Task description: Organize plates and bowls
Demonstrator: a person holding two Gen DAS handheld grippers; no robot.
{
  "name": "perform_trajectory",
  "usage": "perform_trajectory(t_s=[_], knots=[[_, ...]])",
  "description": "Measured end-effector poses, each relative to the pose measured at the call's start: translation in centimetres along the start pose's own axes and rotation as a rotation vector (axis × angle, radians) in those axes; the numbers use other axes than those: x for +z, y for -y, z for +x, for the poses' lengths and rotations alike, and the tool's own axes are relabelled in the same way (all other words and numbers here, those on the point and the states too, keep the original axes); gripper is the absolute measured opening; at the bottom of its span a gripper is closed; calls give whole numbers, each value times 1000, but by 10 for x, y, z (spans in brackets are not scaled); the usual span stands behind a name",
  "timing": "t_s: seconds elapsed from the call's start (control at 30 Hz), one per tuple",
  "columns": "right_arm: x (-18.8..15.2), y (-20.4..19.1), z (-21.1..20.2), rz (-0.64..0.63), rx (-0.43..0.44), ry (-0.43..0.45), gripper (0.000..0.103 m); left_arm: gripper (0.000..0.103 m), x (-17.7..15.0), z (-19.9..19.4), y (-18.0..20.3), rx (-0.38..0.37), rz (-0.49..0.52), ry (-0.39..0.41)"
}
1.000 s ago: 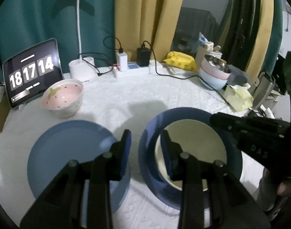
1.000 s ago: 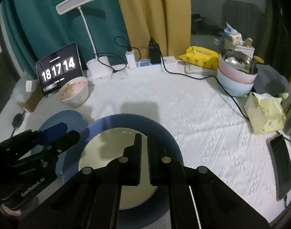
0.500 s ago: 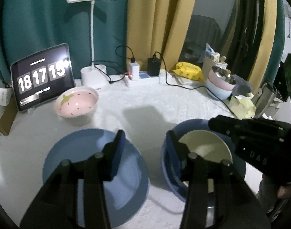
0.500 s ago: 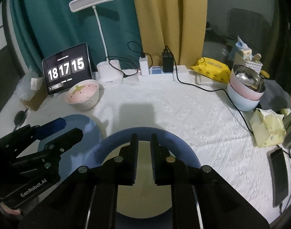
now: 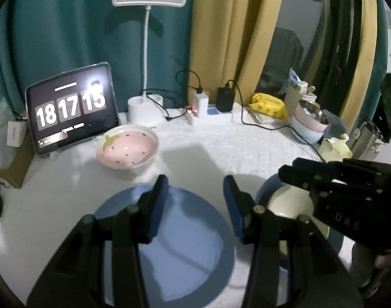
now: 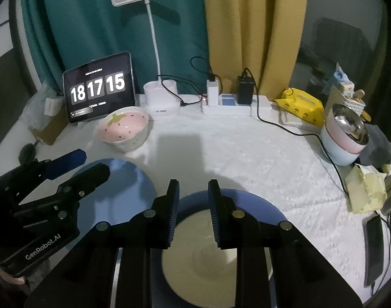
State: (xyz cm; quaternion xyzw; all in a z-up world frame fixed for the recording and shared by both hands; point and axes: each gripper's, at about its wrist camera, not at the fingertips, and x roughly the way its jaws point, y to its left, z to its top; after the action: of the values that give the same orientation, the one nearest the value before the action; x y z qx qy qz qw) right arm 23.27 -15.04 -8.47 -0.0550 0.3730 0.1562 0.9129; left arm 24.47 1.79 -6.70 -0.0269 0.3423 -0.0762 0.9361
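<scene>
A flat blue plate (image 5: 185, 241) lies on the white tablecloth under my left gripper (image 5: 195, 190), which is open and empty above it. A cream plate (image 6: 203, 259) lies on a second blue plate (image 6: 269, 208) under my right gripper (image 6: 194, 192), which is open and empty above them. A pink strawberry bowl (image 5: 128, 148) stands behind the left blue plate; it also shows in the right wrist view (image 6: 124, 127). The left blue plate shows in the right wrist view (image 6: 123, 192), and the stacked plates in the left wrist view (image 5: 290, 202).
A tablet clock (image 5: 72, 110), a lamp base (image 5: 144, 110) and a power strip (image 6: 233, 105) line the back. Stacked bowls with a metal one on top (image 6: 346, 138), a yellow pack (image 6: 301, 105), yellow paper (image 6: 367, 187) and a phone (image 6: 373, 246) are at the right.
Both grippers have drawn back and risen from the plates. The right gripper's jaws have opened. The left gripper has shifted left over the flat blue plate and opened wider.
</scene>
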Motion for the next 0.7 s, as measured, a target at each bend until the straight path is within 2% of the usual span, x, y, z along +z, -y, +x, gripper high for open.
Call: perform_trajectory(t_s=[0.7], knots=[[34,-44,35,-84,-4,-29,24,48,14,14,-67,53,-50,-1]])
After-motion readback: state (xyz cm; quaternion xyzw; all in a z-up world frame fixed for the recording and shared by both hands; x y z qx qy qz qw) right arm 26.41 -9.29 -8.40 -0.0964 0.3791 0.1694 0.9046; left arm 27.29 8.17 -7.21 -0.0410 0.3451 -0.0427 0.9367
